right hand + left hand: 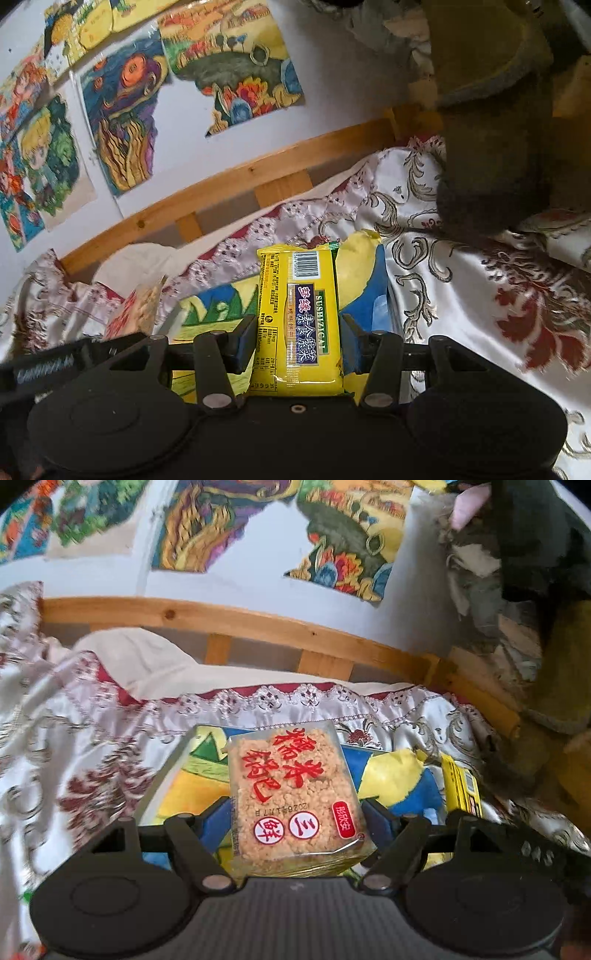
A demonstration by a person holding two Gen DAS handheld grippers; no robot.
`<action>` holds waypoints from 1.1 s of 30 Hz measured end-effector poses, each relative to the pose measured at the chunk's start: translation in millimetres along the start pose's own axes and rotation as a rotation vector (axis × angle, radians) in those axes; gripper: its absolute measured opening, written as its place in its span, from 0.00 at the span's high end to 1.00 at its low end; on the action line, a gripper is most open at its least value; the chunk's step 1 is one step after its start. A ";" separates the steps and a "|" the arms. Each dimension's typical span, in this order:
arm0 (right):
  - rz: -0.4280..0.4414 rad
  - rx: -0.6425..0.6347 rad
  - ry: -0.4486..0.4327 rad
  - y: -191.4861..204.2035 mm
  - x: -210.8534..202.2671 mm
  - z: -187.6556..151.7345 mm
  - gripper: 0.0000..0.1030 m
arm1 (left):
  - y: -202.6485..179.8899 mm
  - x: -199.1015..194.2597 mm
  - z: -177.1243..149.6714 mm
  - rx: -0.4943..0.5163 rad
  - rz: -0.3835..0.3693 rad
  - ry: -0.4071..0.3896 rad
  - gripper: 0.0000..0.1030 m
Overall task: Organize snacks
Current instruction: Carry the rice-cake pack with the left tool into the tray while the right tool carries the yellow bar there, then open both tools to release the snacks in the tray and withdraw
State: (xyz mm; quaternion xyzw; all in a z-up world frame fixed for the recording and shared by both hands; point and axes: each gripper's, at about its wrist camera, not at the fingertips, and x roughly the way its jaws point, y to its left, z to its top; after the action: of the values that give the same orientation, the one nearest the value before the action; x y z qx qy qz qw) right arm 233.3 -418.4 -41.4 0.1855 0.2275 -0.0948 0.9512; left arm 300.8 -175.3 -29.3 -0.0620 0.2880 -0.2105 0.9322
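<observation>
- The left claw pinched a square clear-wrapped rice-crisp packet with red lettering at its two side edges, low in the middle of the left wrist view; the packet ran straight out from the claw, its far edge up toward the frame centre.
- The right claw clamped a long yellow foil snack packet with a barcode by its long sides, so that its long axis lay along the fingers, barcode end farthest away.
- Both snacks were held clear above a colourful painted sheet in blue, yellow and green, which lay directly beneath and ahead of each claw; that looked the likely place to set them down, though where they belong could not be told.
- Each claw's packet showed at the edge of the other view, yellow at lower right, rice-crisp at lower left, so the two hands were close side by side and might crowd each other.
- The sheet lay on a satin bedspread with red and grey floral pattern.
- Farther out ran a wooden bed rail, and above it a white wall hung with bright drawings.
- A dark olive bundle of cloth filled the upper right, off the path.
</observation>
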 end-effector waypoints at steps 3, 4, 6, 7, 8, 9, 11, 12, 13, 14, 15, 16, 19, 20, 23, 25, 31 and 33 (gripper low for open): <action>-0.024 -0.023 0.024 -2.4 17.6 -2.8 0.51 | 4.0 30.8 0.5 -0.004 -0.008 0.038 0.23; -0.029 -0.029 0.035 -2.7 22.2 -4.6 0.51 | 3.4 39.7 0.5 -0.003 -0.004 0.050 0.23; -0.038 -0.044 0.056 -4.1 30.6 -8.2 0.51 | 3.6 56.5 -2.9 0.003 -0.001 0.077 0.23; -0.041 -0.047 0.075 -4.4 34.7 -10.0 0.51 | 2.9 64.4 -4.8 0.007 0.005 0.093 0.23; -0.037 -0.045 0.093 -5.0 39.2 -11.0 0.51 | 1.9 70.0 -6.9 0.011 0.012 0.105 0.23; -0.029 -0.041 0.099 -5.8 41.8 -12.1 0.51 | 1.8 75.9 -8.0 0.012 0.022 0.115 0.23; -0.027 -0.043 0.116 -5.7 47.8 -14.4 0.51 | 0.0 85.2 -11.7 0.031 0.039 0.132 0.23; -0.034 -0.052 0.129 -4.7 51.6 -15.9 0.51 | -1.9 88.8 -13.8 0.048 0.050 0.143 0.23; -0.040 -0.065 0.137 -3.2 54.7 -17.6 0.51 | -3.0 92.2 -16.2 0.060 0.062 0.152 0.23; -0.045 -0.078 0.144 -1.8 56.8 -19.3 0.51 | -3.9 94.8 -17.0 0.066 0.068 0.163 0.23; -0.051 -0.092 0.153 -0.3 59.3 -20.6 0.51 | -3.9 97.6 -18.7 0.069 0.074 0.179 0.23; -0.057 -0.106 0.160 1.2 61.0 -22.0 0.51 | -3.4 99.6 -20.2 0.068 0.078 0.192 0.23; -0.063 -0.120 0.158 2.3 62.1 -23.7 0.51 | 0.6 105.0 -23.9 0.048 0.086 0.232 0.23; -0.061 -0.116 0.157 1.7 62.1 -23.7 0.51 | 3.0 106.5 -23.8 0.035 0.085 0.241 0.23; -0.065 -0.122 0.157 1.3 62.1 -24.1 0.51 | 7.3 106.0 -23.7 0.014 0.077 0.243 0.23; -0.069 -0.132 0.153 2.2 61.8 -25.0 0.49 | 7.5 106.0 -22.9 0.014 0.075 0.252 0.23; -0.072 -0.126 0.145 0.6 58.7 -23.0 0.47 | 12.6 101.0 -19.8 -0.029 0.076 0.269 0.19; -0.078 -0.140 0.126 3.4 51.7 -21.1 0.43 | 15.8 91.5 -17.3 -0.058 0.078 0.252 0.17</action>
State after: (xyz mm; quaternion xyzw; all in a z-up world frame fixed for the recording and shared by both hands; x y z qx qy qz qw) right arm 271.2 -411.9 -82.0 0.1150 0.3001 -0.1037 0.9412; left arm 364.9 -200.1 -94.1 -0.0507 0.4112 -0.1718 0.8938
